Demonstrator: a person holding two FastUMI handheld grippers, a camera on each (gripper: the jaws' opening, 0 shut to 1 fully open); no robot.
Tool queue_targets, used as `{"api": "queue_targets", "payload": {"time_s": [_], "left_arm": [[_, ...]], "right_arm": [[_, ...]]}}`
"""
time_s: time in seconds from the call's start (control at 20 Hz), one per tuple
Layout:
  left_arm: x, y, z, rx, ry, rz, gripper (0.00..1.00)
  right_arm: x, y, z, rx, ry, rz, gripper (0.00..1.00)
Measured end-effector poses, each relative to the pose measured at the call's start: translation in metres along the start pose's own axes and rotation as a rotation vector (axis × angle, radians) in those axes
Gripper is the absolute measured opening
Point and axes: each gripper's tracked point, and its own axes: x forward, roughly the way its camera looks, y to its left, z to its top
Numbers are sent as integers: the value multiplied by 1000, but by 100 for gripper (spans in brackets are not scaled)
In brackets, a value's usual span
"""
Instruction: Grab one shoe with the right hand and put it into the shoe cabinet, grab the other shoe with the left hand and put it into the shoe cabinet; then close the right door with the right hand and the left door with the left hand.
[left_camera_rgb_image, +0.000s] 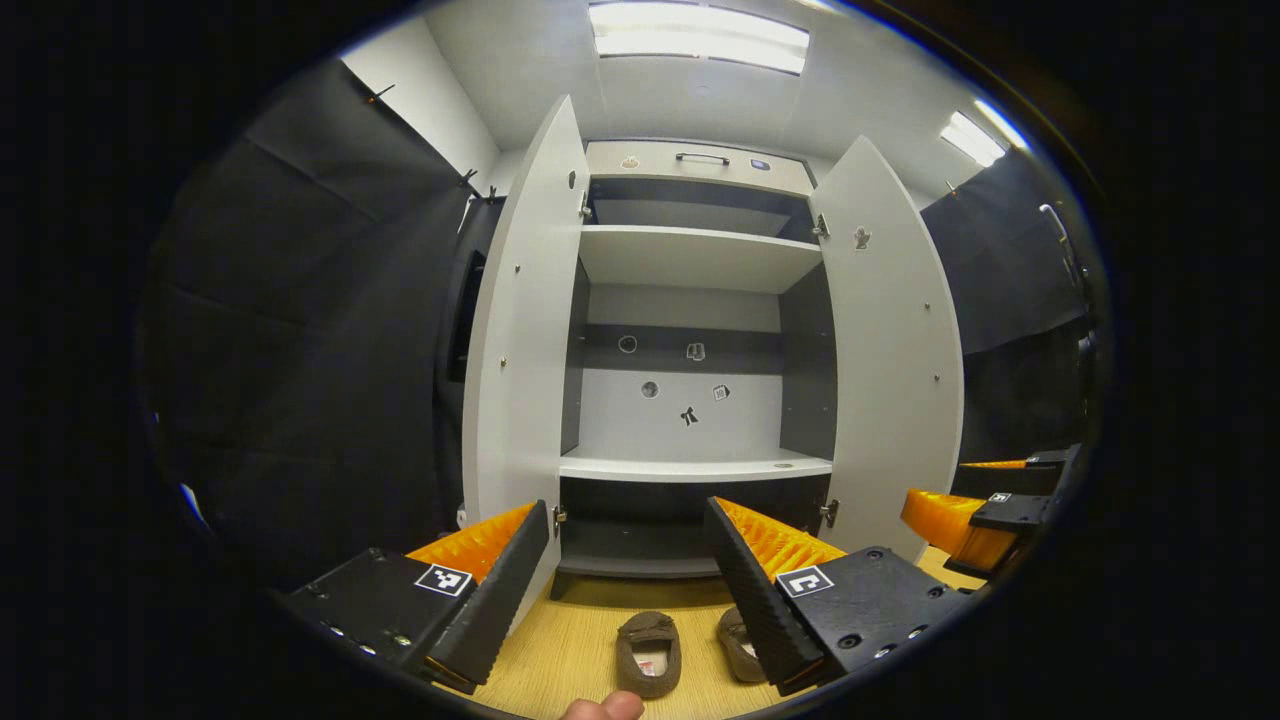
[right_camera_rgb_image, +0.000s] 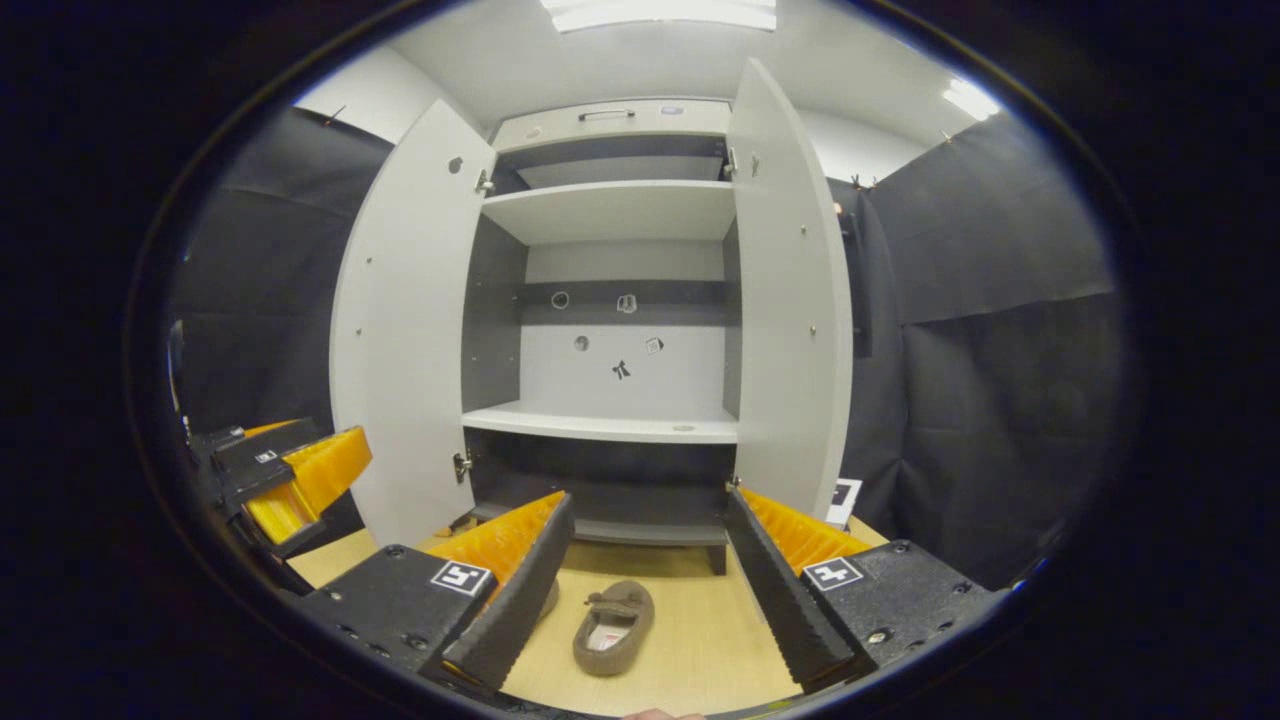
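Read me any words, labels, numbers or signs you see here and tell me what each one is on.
No readable words or numbers.
Square coded marker tags on the left gripper and right gripper: patterns, not text.
Small stickers on the shoe cabinet's back panel: too small to read.
Insole label in the shoe: blurred.

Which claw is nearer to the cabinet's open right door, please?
Right. The right claw is low, close beside the right door; the left claw is further left, facing the open middle of the cabinet.
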Motion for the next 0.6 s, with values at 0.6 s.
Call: {"api": "queue_targets", "payload": {"time_s": [0.6], "left_arm": [[-8,9,-1,2,11,22,94]], "right_arm": [[71,50,-95,5,211,143,99]]}}
